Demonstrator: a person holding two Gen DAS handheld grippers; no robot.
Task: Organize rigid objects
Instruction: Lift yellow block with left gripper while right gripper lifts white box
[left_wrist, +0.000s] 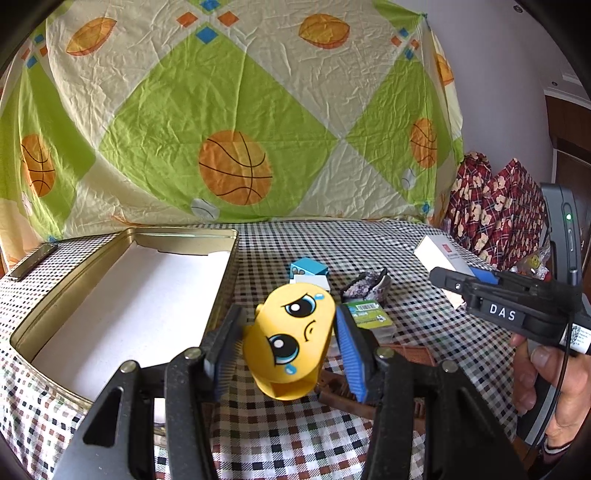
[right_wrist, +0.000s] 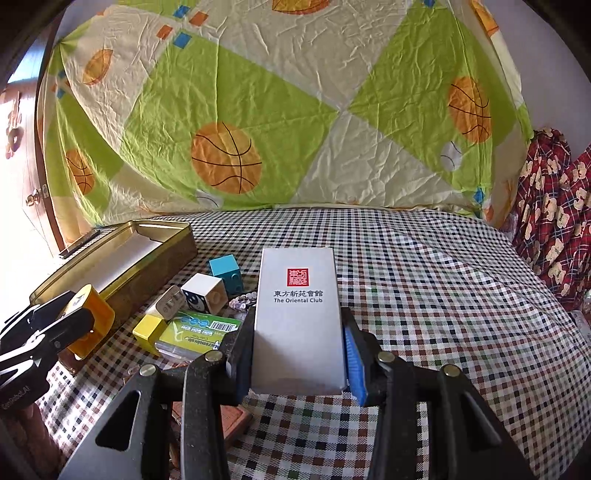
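Note:
My left gripper (left_wrist: 286, 341) is shut on a yellow block with a crying cartoon face (left_wrist: 291, 339) and holds it above the checked cloth, just right of the open gold tin (left_wrist: 221, 280). My right gripper (right_wrist: 295, 350) is shut on a white "The Oriental Club" box (right_wrist: 299, 314), held above the table. In the right wrist view the left gripper (right_wrist: 55, 332) with the yellow block (right_wrist: 92, 325) sits at the left, beside the tin (right_wrist: 162, 258). In the left wrist view the right gripper (left_wrist: 480, 284) and white box (left_wrist: 443, 254) are at the right.
On the cloth lie a blue cube (right_wrist: 225, 271), a white cube (right_wrist: 205, 295), a small yellow block (right_wrist: 149, 332), a green packet (right_wrist: 195, 332), a brown wooden piece (right_wrist: 232, 421) and a small patterned pouch (left_wrist: 365, 288). A red plaid fabric (right_wrist: 554, 221) is at the right.

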